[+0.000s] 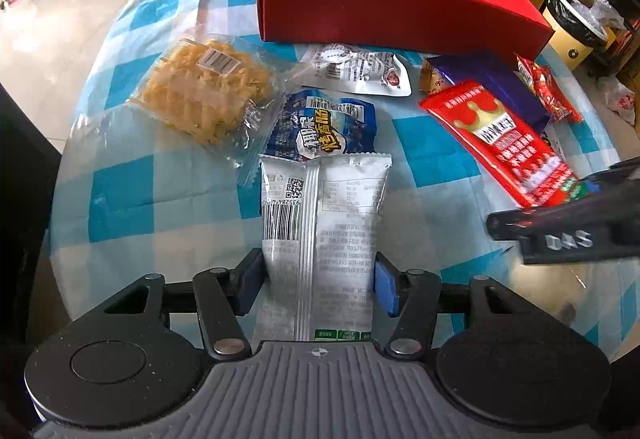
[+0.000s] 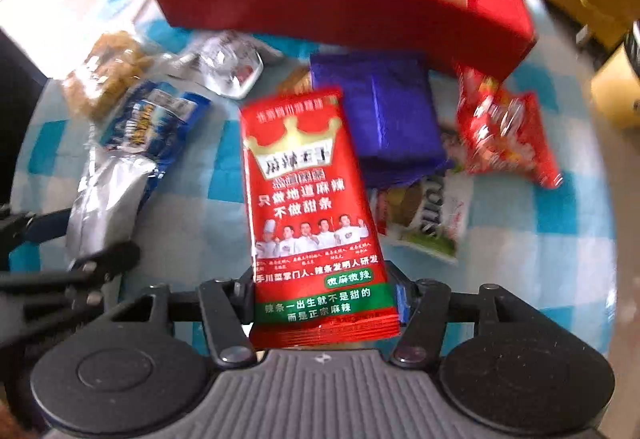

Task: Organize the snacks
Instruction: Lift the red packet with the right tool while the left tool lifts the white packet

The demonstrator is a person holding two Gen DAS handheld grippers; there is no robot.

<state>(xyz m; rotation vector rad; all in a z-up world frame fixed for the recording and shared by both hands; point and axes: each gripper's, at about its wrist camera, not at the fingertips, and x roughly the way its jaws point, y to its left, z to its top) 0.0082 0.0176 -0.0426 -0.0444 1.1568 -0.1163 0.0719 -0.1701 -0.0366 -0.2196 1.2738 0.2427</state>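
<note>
Here the left claw point(image 1: 318, 285) is clenched on a silver-white packet point(image 1: 320, 223), and the right claw point(image 2: 326, 295) grips a red crowned packet point(image 2: 308, 199), both over the desk point(image 1: 120, 199). Behind them, the red box point(image 1: 384, 5) shows nothing inside.
</note>
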